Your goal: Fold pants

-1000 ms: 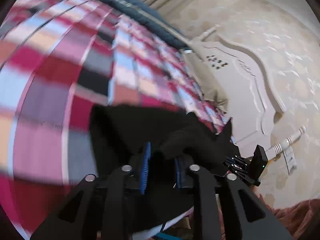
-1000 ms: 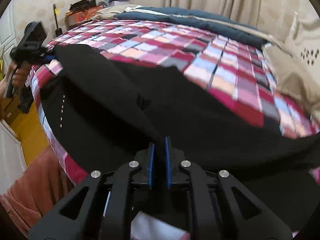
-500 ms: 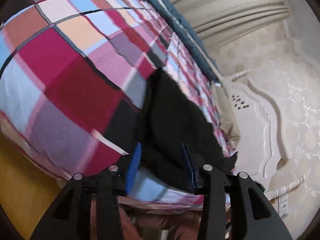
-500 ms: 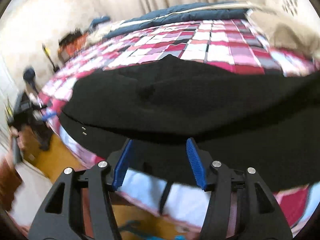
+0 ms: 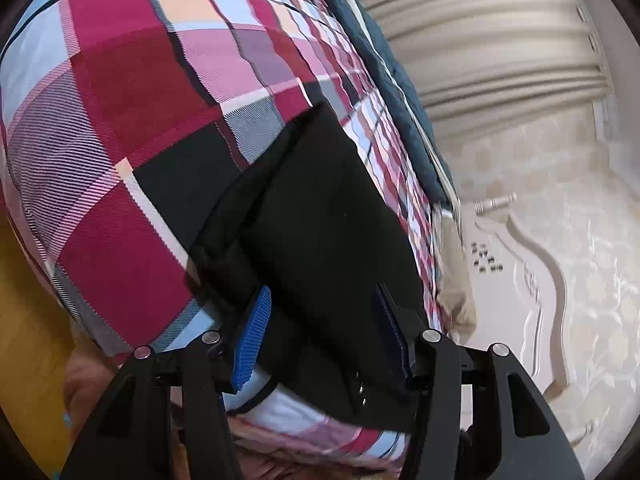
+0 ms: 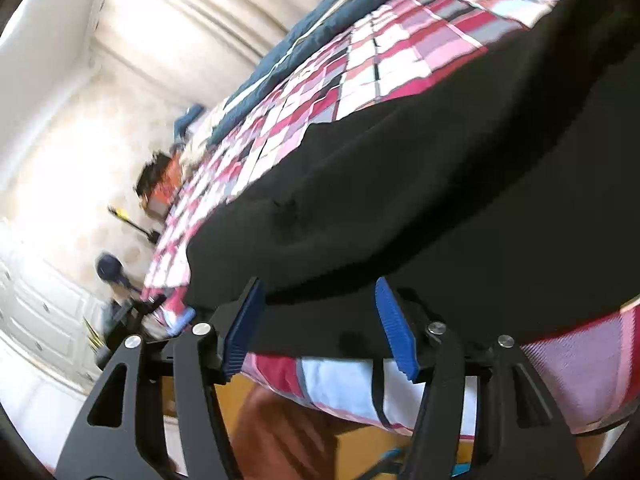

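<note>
Plaid bedspread (image 5: 120, 120) under black pants (image 5: 320, 220); both jaws spread.

The pants (image 5: 320, 216) are plain black, with a few tiny pale studs near the lower hem. The bedspread (image 5: 132, 92) under them is a plaid of crimson, pink, pale blue, peach, grey and black squares crossed by thin dark lines. A dark teal quilt (image 5: 384, 64) borders it. Each black tool (image 5: 320, 336) (image 6: 320, 332) has ribbed blue pads (image 5: 252, 344). The curtains (image 5: 492, 36) are beige, the floor (image 6: 360, 452) yellowish, perhaps wood, and the wall (image 5: 592, 240) is cream with a faint floral pattern.
</note>
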The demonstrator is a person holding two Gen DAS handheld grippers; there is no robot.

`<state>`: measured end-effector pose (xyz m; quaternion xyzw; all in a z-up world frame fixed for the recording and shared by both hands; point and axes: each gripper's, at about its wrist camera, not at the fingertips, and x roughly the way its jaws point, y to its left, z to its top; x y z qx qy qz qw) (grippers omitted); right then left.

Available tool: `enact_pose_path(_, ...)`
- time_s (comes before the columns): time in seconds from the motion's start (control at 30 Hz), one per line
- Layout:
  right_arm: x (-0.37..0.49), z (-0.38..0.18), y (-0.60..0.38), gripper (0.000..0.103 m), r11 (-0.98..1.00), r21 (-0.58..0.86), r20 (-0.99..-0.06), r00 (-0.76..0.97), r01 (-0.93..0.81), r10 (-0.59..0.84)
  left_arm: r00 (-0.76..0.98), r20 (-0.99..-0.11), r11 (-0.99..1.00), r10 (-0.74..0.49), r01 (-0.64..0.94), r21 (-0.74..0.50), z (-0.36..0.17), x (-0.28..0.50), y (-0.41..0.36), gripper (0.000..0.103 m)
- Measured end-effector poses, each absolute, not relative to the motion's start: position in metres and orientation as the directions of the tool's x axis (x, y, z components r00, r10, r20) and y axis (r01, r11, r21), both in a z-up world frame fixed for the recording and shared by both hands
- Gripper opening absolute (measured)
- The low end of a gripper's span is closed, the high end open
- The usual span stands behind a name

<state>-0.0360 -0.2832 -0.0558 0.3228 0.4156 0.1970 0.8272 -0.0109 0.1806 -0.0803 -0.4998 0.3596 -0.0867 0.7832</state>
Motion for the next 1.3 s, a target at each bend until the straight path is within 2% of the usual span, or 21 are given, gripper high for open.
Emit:
enact_pose_path(0.17,-0.035,-0.070,-0.294,0.061,0.616,0.787,-0.512,0.587,0.027,0.628,0.759,-0.464,0.449,-0.456,-0.254,-0.857,-0.085,-0.009,0.184,0.053)
enact_pose_path(0.33,-0.033,-0.075,-0.296,0.062,0.587,0.809,-0.491,0.600,0.044,0.632,0.787,-0.444,0.414,-0.428,-0.266,-0.870,-0.086,-0.011,0.181,0.052)
enact_pose_path(0.47,-0.029,-0.077,-0.297,0.065,0.560,0.825,-0.477,0.629,0.079,0.614,0.769,-0.489,0.455,-0.413,-0.291,-0.842,-0.084,-0.006,0.171,0.019)
enact_pose_path(0.53,-0.025,-0.079,-0.297,0.066,0.542,0.834,-0.470,0.646,0.103,0.601,0.748,-0.525,0.471,-0.405,-0.322,-0.821,-0.088,-0.001,0.167,0.013)
enact_pose_path(0.7,-0.019,-0.078,-0.293,0.065,0.545,0.825,-0.485,0.678,0.147,0.553,0.745,-0.516,0.417,-0.423,-0.345,-0.841,-0.096,0.001,0.172,0.011)
enact_pose_path(0.77,-0.014,-0.076,-0.289,0.052,0.564,0.810,-0.505,0.677,0.157,0.536,0.740,-0.522,0.421,-0.425,-0.348,-0.837,-0.094,0.000,0.173,0.011)
enact_pose_path(0.8,-0.009,-0.076,-0.286,0.041,0.578,0.800,-0.520,0.666,0.161,0.534,0.738,-0.525,0.427,-0.425,-0.348,-0.835,-0.093,0.001,0.174,0.011)
enact_pose_path(0.83,-0.006,-0.077,-0.284,0.021,0.584,0.795,-0.529,0.660,0.164,0.534,0.738,-0.526,0.429,-0.424,-0.348,-0.834,-0.092,0.005,0.175,0.011)
enact_pose_path(0.87,-0.001,-0.079,-0.283,0.010,0.579,0.798,-0.530,0.649,0.165,0.546,0.737,-0.527,0.432,-0.423,-0.348,-0.832,-0.091,0.006,0.176,0.011)
enact_pose_path(0.9,-0.001,-0.080,-0.283,0.007,0.570,0.804,-0.528,0.646,0.169,0.552,0.736,-0.529,0.433,-0.424,-0.348,-0.831,-0.089,0.006,0.177,0.011)
enact_pose_path(1.13,-0.031,-0.057,-0.279,0.007,0.566,0.817,-0.480,0.674,0.111,0.561,0.762,-0.511,0.481,-0.398,-0.301,-0.823,-0.067,-0.011,0.187,0.011)
enact_pose_path(1.3,-0.045,-0.092,-0.278,0.007,0.576,0.799,-0.547,0.606,0.173,0.577,0.715,-0.564,0.504,-0.414,-0.336,-0.796,-0.089,-0.022,0.192,0.010)
